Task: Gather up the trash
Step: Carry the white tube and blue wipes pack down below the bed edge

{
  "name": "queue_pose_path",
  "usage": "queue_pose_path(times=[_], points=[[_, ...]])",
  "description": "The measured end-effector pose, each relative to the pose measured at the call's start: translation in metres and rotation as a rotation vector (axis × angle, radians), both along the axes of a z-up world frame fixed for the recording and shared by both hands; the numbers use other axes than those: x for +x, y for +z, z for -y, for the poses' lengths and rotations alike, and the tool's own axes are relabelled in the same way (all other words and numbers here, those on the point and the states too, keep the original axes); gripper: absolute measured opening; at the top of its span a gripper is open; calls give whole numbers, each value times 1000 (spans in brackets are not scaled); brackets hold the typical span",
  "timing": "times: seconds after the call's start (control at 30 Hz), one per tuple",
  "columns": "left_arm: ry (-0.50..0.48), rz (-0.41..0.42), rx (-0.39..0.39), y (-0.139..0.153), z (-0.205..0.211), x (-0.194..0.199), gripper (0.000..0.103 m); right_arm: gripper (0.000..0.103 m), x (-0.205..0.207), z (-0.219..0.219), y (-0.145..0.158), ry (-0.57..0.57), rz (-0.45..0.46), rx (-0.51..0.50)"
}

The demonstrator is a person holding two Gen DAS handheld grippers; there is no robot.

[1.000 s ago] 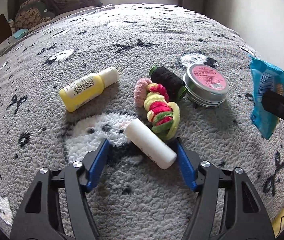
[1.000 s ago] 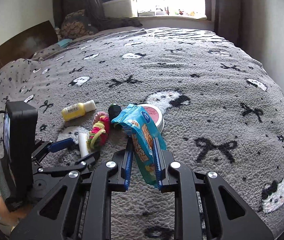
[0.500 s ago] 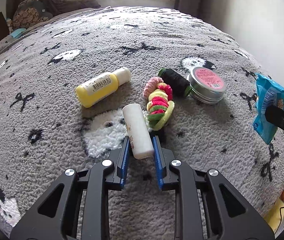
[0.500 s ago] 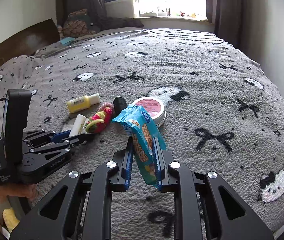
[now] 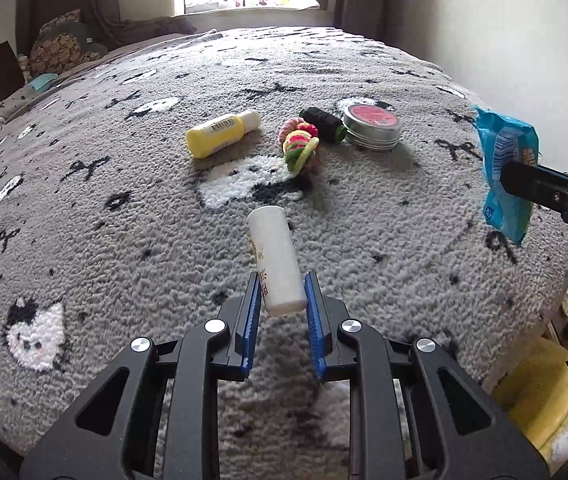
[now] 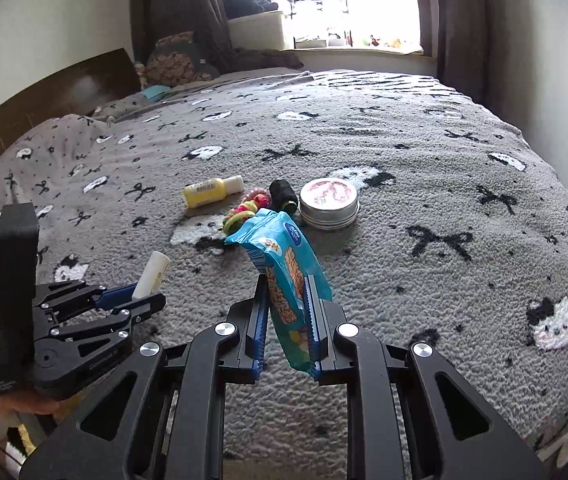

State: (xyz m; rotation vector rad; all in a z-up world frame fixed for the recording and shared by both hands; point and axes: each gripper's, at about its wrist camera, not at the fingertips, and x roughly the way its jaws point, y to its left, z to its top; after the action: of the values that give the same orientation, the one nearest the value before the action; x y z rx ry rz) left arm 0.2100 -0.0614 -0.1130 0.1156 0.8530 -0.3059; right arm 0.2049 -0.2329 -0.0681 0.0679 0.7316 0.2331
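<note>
My left gripper [image 5: 281,288] is shut on a white plastic tube [image 5: 273,258] and holds it above the grey blanket near the bed's front edge. The tube also shows in the right wrist view [image 6: 151,274], sticking up out of the left gripper [image 6: 133,298]. My right gripper [image 6: 286,296] is shut on a blue snack wrapper [image 6: 284,260], held above the blanket. The wrapper also shows at the right of the left wrist view [image 5: 506,172].
On the blanket [image 5: 83,220] lie a yellow bottle [image 5: 221,134], a bundle of coloured hair ties [image 5: 300,144], a black thread spool [image 5: 324,124] and a round tin with a pink lid [image 5: 372,126]. Yellow stuff [image 5: 540,388] lies below the bed's right edge.
My left gripper closed on the white tube, lifted it and pulled back from the other items. The right gripper kept hold of the blue wrapper and drew back a little.
</note>
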Motion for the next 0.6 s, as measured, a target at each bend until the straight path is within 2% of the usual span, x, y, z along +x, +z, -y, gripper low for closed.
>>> queue_pose_path(times=[0.3,0.43,0.6], points=[[-43,93,-1,23,2,-71,20,18,-72,-1,12,51,81,19],[-71,108,6,20,4,-103,20,18,-99,-1,4,75,82,4],[-93,90,-8,7,2,-134,20,18,-125,-1,-13,71,58,5]])
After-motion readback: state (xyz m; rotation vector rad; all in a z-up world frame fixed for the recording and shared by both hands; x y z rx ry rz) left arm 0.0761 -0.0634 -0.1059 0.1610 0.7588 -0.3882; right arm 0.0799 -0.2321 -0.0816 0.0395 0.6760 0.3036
